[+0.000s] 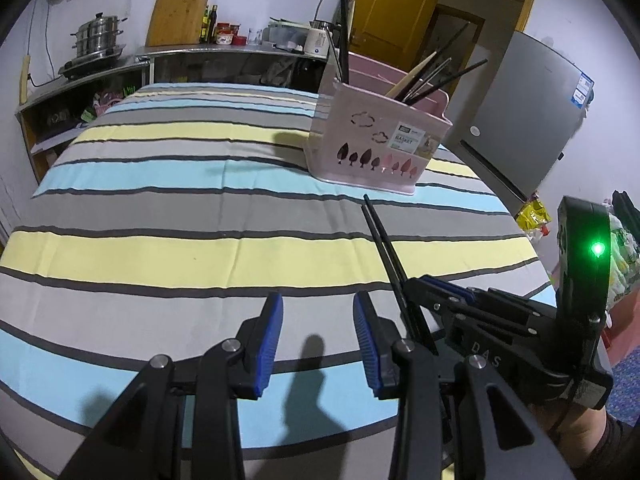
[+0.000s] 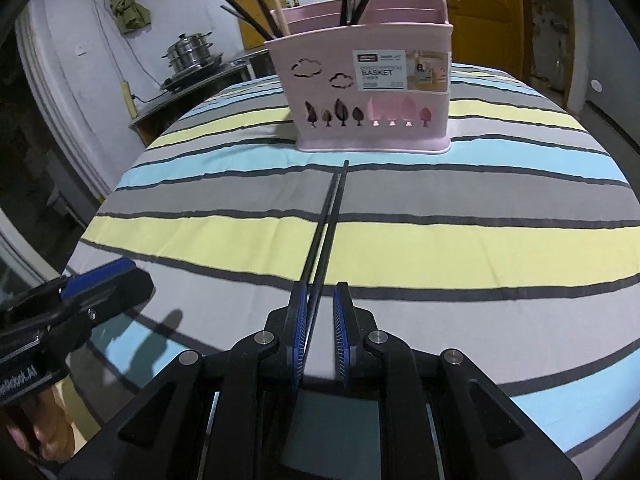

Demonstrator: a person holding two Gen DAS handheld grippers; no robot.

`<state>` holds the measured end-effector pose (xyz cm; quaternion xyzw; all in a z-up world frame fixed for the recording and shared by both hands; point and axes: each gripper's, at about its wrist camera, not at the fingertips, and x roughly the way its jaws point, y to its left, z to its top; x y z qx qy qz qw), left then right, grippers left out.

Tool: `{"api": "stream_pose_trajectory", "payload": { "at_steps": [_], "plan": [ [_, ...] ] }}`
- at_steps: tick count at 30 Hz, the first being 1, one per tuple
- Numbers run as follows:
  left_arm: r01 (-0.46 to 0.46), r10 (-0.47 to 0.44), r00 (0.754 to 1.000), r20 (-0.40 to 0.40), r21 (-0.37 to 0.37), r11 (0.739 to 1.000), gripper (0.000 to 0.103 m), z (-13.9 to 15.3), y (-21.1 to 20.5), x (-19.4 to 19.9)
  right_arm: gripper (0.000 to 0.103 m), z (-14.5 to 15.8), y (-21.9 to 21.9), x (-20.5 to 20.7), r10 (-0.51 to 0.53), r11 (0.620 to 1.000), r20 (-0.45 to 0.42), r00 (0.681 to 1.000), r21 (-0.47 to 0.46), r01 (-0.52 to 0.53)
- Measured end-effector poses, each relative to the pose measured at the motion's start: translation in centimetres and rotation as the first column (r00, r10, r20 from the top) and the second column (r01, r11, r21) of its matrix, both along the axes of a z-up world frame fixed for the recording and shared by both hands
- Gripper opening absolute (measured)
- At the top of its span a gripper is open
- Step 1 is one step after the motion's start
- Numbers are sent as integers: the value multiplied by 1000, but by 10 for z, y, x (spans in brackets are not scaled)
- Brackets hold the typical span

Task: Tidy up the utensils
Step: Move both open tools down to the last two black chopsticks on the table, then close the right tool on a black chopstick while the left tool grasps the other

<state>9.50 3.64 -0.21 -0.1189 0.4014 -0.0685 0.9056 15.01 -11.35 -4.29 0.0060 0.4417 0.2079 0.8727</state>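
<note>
As viewed from both wrists, found a table under a striped cloth [image 1: 200, 256] of grey, yellow and pale-blue bands with dark lines, lying flat with slight wrinkles. Noted white walls, a yellow door [image 1: 396, 12] and a grey fridge [image 1: 520, 120] off the far right edge. Recorded along the back wall a steel counter [image 1: 224, 54] carrying a stacked steamer pot [image 1: 98, 36], a wooden cutting board [image 1: 180, 12] leaned upright, and bottles and jars too small to identify.

Located the pink basket [image 2: 372, 92] upright toward the far side of the cloth, with cloud and tree cut-outs and a label on its front wall. Counted several dark utensils [image 1: 436, 76] and one pale stick [image 1: 412, 72] standing tilted in its compartments.

Found the right gripper [image 2: 320, 320] closed on a pair of black chopsticks [image 2: 328, 224], their tips pointing at the basket's base and stopping just short of it. Found the left gripper [image 1: 318, 340] just beside, blue pads apart, holding nothing.
</note>
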Motion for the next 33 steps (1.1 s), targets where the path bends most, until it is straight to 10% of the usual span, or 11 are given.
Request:
{"api": "stream_pose_trajectory", "payload": {
  "at_steps": [18,25,33],
  "plan": [
    [99,-102,990,-99,-35,994,37,-23,-59,63,7,5,-51,-13,-67,998,6,998,1,67],
    [136,-130,986,-109,53,989,8,-24,-79,71,7,6,-62,-13,-85,996,-9,996,27,85],
    [114,-106,988,-112,69,991,8,-19,-59,70,10,8,-50,8,-35,999,-4,999,3,35]
  ]
}}
